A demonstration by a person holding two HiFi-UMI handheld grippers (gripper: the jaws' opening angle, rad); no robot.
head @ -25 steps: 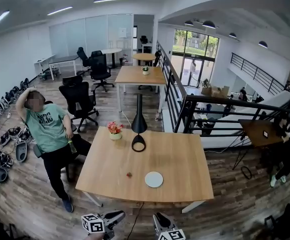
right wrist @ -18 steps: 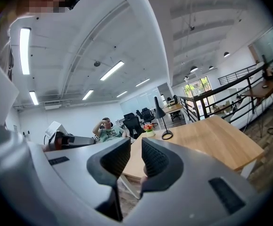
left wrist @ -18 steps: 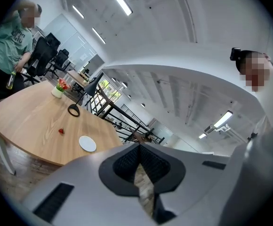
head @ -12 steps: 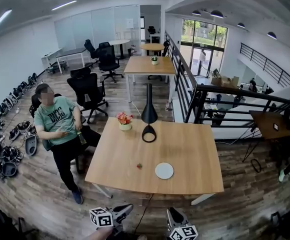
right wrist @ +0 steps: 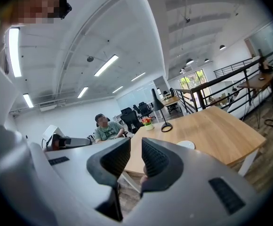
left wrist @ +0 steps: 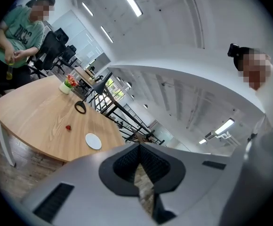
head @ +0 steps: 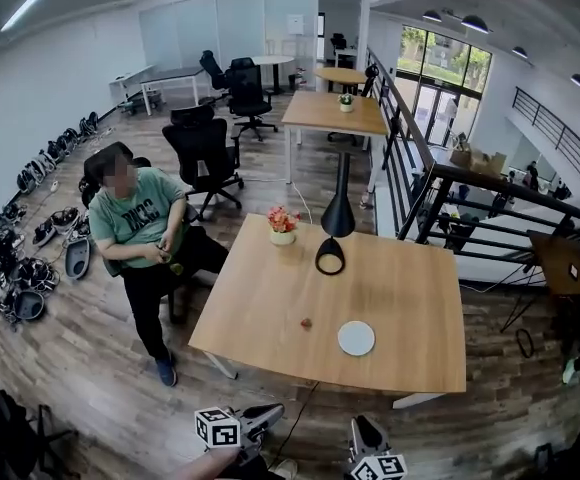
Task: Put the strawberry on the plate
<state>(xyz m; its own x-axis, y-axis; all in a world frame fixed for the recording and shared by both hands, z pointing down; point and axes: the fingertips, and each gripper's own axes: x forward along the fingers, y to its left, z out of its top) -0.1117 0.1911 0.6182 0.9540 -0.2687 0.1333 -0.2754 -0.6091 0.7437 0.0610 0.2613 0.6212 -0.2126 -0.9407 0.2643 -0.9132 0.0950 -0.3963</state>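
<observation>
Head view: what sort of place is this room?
Most likely an open-plan office on an upper level: wooden tables, black office chairs, and a railing overlooking a lower floor.

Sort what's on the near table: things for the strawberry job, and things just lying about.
For the job: strawberry; white plate.
Just lying about: flower pot; black lamp.

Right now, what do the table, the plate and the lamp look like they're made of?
Table: wood or wood-look laminate with a matte finish; pale grain lines run across the top.
Plate: probably ceramic or plastic, plain white and smooth; too small to settle.
Lamp: likely metal or plastic, black, with a smooth cone and a ring base.
</observation>
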